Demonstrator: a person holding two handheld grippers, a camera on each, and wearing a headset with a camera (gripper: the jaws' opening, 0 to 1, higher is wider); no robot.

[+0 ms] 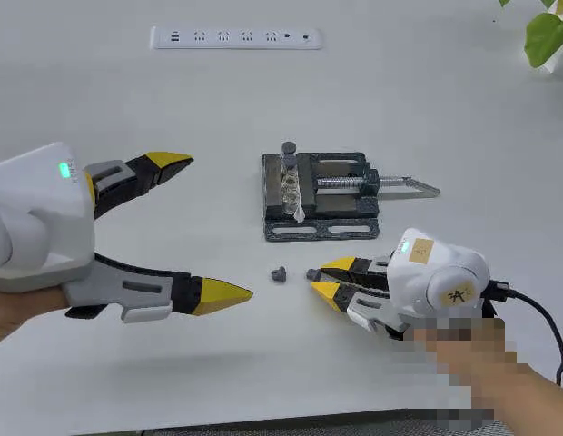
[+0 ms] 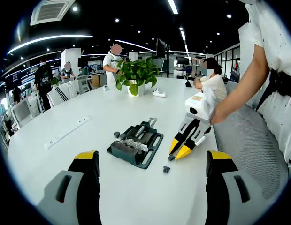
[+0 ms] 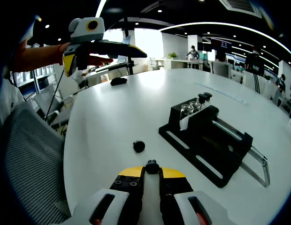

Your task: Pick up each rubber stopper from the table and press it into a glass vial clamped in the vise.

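**Head view, with both gripper views: white table, vise, two stoppers**

Surroundings. White table (image 1: 127, 91). A white power strip (image 1: 234, 37) lies along the far edge. The leaves of a plant (image 1: 547, 36) show at the far right corner. A black cable (image 1: 536, 309) trails from the right gripper (image 1: 318, 277) towards the near edge. Nothing lies between the grippers and the vise.

Vise (image 1: 320, 195). Dark metal, mid-table, with its screw and handle pointing right. A white tag (image 1: 298, 213) hangs at the near end of the jaws.

Vials (image 1: 290, 186). Clear glass, clamped upright in a row between the vise jaws. The right gripper view shows the far two capped with dark stoppers and the near two open.

Loose stopper (image 1: 280, 273). Small, dark grey, on the table in front of the vise, just left of the right gripper's tips and apart from them.

Held stopper (image 1: 312, 272). Same kind, pinched at the tips of the right gripper, low over the table and near the vise.

Right gripper. Jaws drawn almost together on the held stopper.

Left gripper (image 1: 220, 226). Jaws spread wide with nothing between them, raised left of the vise and well apart from it.
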